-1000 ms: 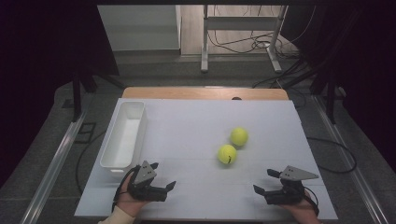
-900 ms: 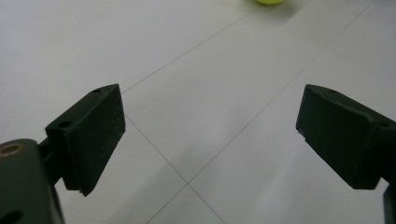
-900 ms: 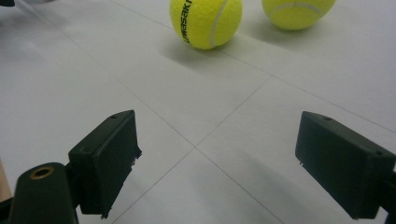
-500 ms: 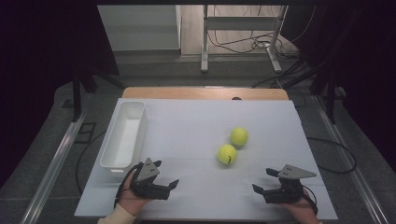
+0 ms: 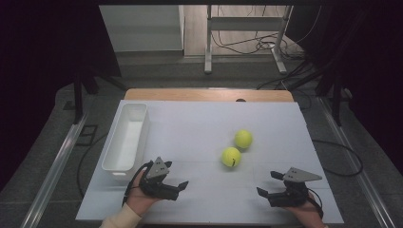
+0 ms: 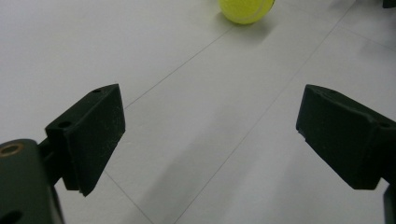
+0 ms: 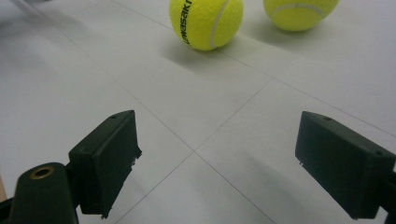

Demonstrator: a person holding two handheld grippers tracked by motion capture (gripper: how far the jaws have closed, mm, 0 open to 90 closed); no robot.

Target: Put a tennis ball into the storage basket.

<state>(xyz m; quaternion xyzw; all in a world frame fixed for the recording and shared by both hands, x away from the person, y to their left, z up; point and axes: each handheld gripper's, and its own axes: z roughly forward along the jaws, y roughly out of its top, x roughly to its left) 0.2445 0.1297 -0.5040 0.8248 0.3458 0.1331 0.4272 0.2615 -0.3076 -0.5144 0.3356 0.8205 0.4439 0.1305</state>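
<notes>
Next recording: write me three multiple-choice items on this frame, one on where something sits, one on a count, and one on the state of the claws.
1. Where does the white bin sit on the table?
A. along its left edge
B. along its right edge
C. at its centre

2. How many tennis balls lie on the table?
A. one
B. two
C. four

3. What state are the two claws in?
A. both shut on a ball
B. left shut, right open
C. both open, holding nothing

Answers: 1 A, the high view shows the bin beside the left edge. 2 B, a nearer ball and a farther ball show. 3 C, the left claw and the right claw each have jaws wide apart over bare table.
</notes>
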